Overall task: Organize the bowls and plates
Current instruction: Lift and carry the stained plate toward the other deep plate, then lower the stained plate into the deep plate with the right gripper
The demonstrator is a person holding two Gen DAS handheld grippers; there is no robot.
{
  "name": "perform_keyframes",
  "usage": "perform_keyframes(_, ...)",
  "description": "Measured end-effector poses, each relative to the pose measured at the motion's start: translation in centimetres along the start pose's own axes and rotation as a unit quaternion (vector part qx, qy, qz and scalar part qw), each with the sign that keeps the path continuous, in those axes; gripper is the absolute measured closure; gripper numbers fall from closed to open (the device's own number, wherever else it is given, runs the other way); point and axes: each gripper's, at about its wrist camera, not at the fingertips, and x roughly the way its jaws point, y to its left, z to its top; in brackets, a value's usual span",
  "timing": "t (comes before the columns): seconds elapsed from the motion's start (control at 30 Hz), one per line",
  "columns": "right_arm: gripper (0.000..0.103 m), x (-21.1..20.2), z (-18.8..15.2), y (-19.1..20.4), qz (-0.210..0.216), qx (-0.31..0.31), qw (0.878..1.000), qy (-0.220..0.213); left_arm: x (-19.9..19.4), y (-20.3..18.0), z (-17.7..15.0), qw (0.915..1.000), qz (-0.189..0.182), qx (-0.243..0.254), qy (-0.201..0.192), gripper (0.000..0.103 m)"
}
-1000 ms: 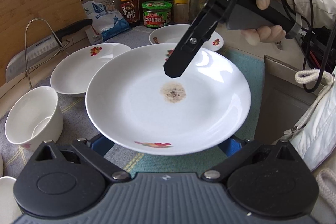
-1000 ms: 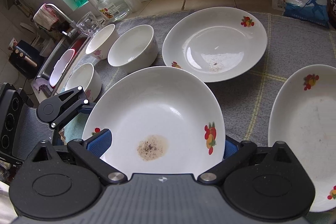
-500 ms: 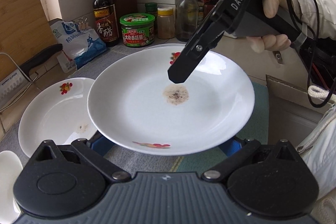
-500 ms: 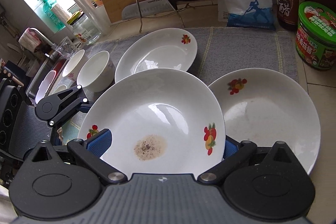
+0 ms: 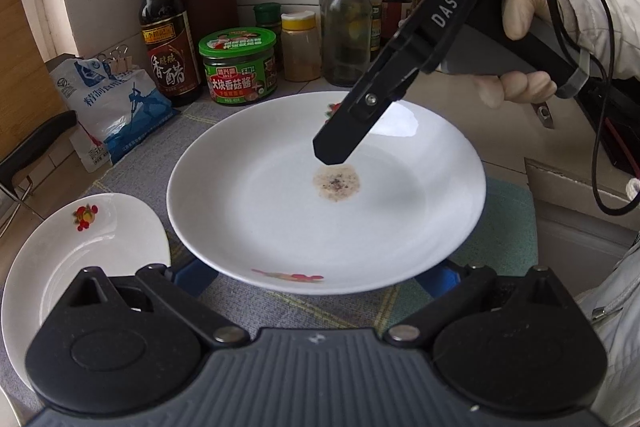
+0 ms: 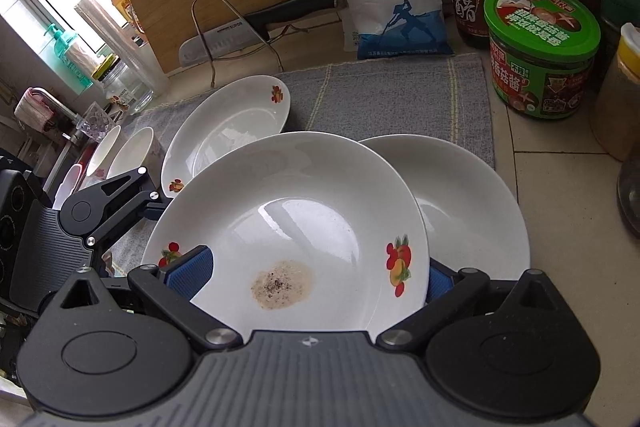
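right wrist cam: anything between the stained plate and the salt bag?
No objects. In the right wrist view, the stretch from the far rim of the stained plate to the salt bag is just bare gray mat.

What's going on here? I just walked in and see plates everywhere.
A person holds a gripper in each hand, and both grip one stained plate from opposite sides: the right gripper at its near rim, the left gripper across from it. The plate hangs above a second plate by the green-lidded jar. A third plate and bowls wait on the grey mat.
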Motion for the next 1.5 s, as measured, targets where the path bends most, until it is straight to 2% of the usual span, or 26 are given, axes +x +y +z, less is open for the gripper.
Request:
perform_keyframes(0.23,0.0,0.6,0.1,-1.7,0.001,0.011,1.0,0.0,1.4,-0.2,0.5,1.0,0.003,-0.002,0.007,0.001)
perform_keyframes(0.73,0.0,1.0,-0.1,-2.5,-0.003,0.014,1.0,0.001,2.5,-0.3,1.0,0.9997,0.007,0.015,0.019,0.001)
perform_keyframes(1.17,0.0,0.2,-1.0,-2.5,-0.03,0.028,0.999,-0.003,3.0,0.0,1.0,0.9991,0.001,0.039,0.019,0.001)
perform_keyframes(1.5,0.0,-0.8,-2.2,-2.0,-0.054,0.034,0.998,0.001,2.8,0.0,1.0,0.9994,0.012,0.028,0.016,0.001)
